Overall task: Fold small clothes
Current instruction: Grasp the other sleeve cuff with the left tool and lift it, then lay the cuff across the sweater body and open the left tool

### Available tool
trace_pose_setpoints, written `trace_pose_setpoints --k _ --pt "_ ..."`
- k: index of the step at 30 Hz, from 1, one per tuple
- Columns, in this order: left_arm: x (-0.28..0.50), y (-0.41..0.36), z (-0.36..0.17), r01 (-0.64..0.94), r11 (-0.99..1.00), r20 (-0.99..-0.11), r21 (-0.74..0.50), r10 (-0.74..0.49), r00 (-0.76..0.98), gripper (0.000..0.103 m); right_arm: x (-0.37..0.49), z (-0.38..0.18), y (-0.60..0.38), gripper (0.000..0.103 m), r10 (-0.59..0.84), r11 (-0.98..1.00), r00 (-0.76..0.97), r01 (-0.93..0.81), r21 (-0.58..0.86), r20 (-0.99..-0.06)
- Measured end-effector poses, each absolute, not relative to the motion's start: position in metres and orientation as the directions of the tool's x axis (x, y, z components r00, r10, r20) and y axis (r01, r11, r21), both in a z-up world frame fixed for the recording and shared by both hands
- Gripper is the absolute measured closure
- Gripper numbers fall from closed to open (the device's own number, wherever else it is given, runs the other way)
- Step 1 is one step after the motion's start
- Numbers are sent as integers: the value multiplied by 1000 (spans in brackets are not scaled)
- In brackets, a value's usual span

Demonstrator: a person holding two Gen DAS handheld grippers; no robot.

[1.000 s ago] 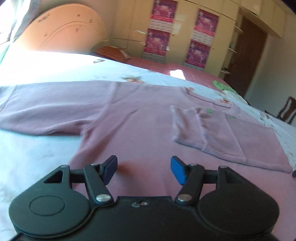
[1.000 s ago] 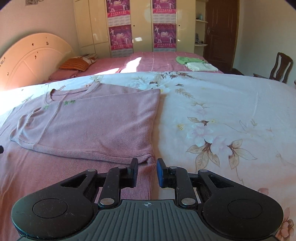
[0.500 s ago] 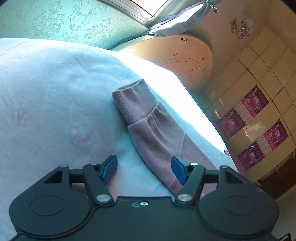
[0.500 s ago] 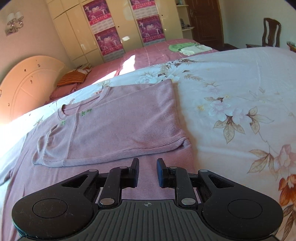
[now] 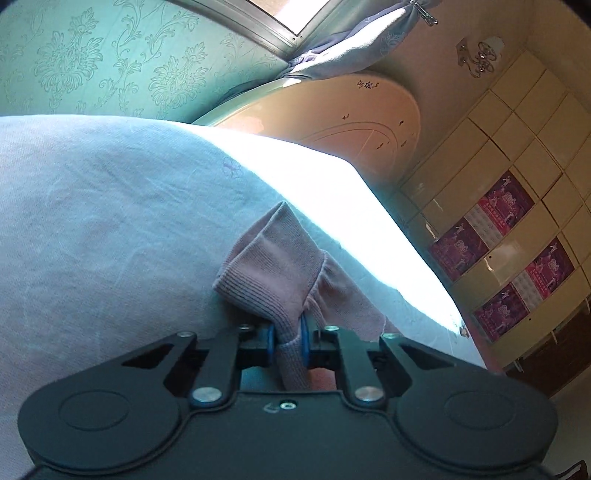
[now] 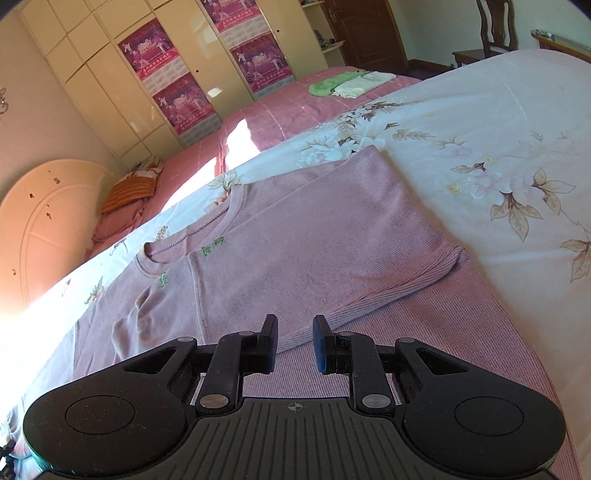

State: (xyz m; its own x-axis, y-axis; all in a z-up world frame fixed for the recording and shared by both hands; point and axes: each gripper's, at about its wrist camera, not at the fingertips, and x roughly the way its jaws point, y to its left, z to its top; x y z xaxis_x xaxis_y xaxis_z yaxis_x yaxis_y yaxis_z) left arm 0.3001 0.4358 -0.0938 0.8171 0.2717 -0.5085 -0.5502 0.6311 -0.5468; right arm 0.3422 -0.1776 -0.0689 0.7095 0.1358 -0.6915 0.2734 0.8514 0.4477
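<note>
Here the pink knit sweater (image 6: 314, 236) lies on the bed, on a floral bedsheet (image 6: 498, 140), its right side already folded inward over the body so that a straight folded edge runs along the sheet. Small green embroidery (image 6: 208, 251) sits just below the round neckline. In the left wrist view the sweater's ribbed sleeve cuff (image 5: 269, 273) is bunched and lifted off the pale sheet (image 5: 92, 221), and the left tool (image 5: 287, 341) is clamped on it, the knit pinched between the two blue pads. The right tool (image 6: 294, 345) hovers over the lower hem of the sweater with its jaws parted by a narrow gap and no cloth between them.

Beyond the sweater, a second bed with a pink checked cover (image 6: 280, 107) carries a green and a white folded cloth (image 6: 351, 83) and an orange striped pillow (image 6: 129, 188). A rounded wooden headboard (image 6: 40, 221) stands at the left, and cream wardrobe doors with magenta posters (image 6: 166, 77) line the far wall. A dark wooden chair (image 6: 495, 26) stands near the door.
</note>
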Motion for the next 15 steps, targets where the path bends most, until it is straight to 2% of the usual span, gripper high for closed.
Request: trace_pose_setpoints --k 3,6,10,15 --pt "310 388 -62 -414 764 -423 -495 204 883 91 340 -66 -176 83 126 873 715 250 420 -688" --pt "329 319 -34 -262 861 -377 -437 89 922 91 341 -69 -178 83 130 882 717 232 410 -685" --pt "352 214 -21 -121 913 -365 -391 -33 930 91 345 -75 -181 83 161 873 724 213 439 -671" --pt "380 87 -33 31 953 -417 -302 -161 895 91 350 -83 -192 83 197 849 731 206 486 -653"
